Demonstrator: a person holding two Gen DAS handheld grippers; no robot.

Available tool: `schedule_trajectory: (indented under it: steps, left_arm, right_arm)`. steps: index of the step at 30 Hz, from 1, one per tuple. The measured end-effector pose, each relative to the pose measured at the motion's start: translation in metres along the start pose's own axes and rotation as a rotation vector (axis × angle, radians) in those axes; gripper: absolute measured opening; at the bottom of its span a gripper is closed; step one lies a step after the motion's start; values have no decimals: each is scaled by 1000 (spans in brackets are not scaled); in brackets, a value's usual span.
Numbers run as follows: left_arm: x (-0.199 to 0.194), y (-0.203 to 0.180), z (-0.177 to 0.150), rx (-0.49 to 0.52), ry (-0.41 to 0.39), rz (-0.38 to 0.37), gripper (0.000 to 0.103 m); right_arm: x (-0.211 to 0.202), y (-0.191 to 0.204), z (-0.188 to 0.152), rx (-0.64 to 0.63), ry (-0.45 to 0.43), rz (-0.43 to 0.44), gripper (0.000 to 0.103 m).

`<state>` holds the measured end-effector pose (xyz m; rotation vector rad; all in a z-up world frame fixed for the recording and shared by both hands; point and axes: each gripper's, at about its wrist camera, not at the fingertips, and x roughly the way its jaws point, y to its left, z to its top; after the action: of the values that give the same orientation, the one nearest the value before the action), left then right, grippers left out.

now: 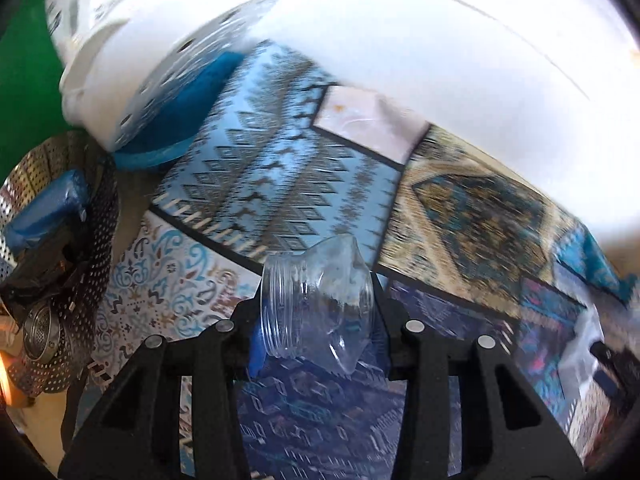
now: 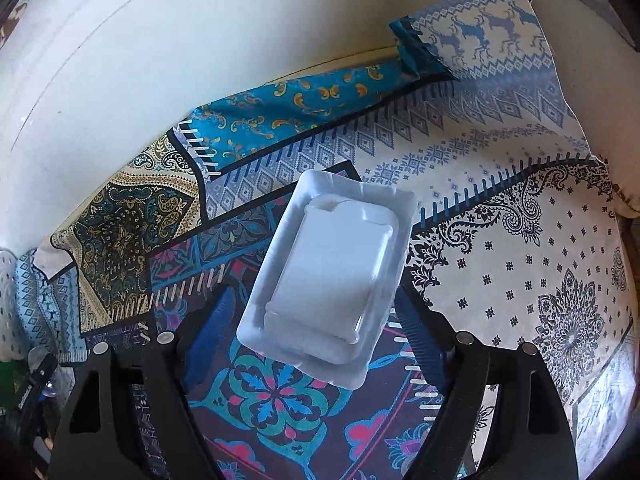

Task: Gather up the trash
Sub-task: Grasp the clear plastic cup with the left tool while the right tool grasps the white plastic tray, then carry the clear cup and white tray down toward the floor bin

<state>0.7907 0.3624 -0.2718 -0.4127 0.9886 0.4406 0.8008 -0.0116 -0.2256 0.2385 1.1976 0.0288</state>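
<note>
My left gripper (image 1: 316,330) is shut on a crushed clear plastic bottle (image 1: 320,304), threaded neck to the left, held above the patterned tablecloth (image 1: 288,168). My right gripper (image 2: 316,320) holds a white plastic blister tray (image 2: 332,272) between its blue-padded fingers (image 2: 420,332), tilted, above the same cloth (image 2: 520,272). The right finger touches the tray's edge; the left finger's contact is hidden behind the tray.
A perforated metal basket (image 1: 60,240) with a blue item and a tea strainer stands at the left. A white perforated container (image 1: 160,80) and a blue cloth (image 1: 188,108) lie beyond. A white wall (image 2: 160,60) backs the table. The other gripper (image 2: 36,384) shows at far left.
</note>
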Motion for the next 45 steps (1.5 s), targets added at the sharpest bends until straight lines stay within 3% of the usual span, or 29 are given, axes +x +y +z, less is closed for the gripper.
schedule_trajectory:
  steps: [6,12,19,20,21,26,33,40,45]
  left_arm:
    - [-16,-34,-19,134,-12,-54,42]
    - [-24,-54,-21,200,-33,-65,42]
    - [-44,-60,-27,228,-53,-77,42]
    - [-47,-61,-28,231,-55,-79,42]
    - [-50,-62,-29,233,-57,-82,42]
    - [-68,-76,-36,246,-77,-92,42]
    - [-110,-110,-63,254,-116,-111,42]
    - [-180,-147,-116,196,-205,-88,42]
    - [-221,-154,-157,145,-209,-101,42]
  right_arm:
    - [14,23,6,-55,-9,-52,91]
    - [29,34,6,-173,35,-145,88]
    - [3,-3,-10,-145,-6,-66,74]
    - [-2,-10,-12,-142,-14,-55,64]
    - [-5,-17,-13,-141,-9,-39,63]
    - [-27,-51,-20,-145,-20,-17,60]
    - [-84,-85,-44,-173,-65,78,60]
    - [-135,-94,-61,-323,-120,190,60]
    - [-154,-95,-84,-428,-123,244,60]
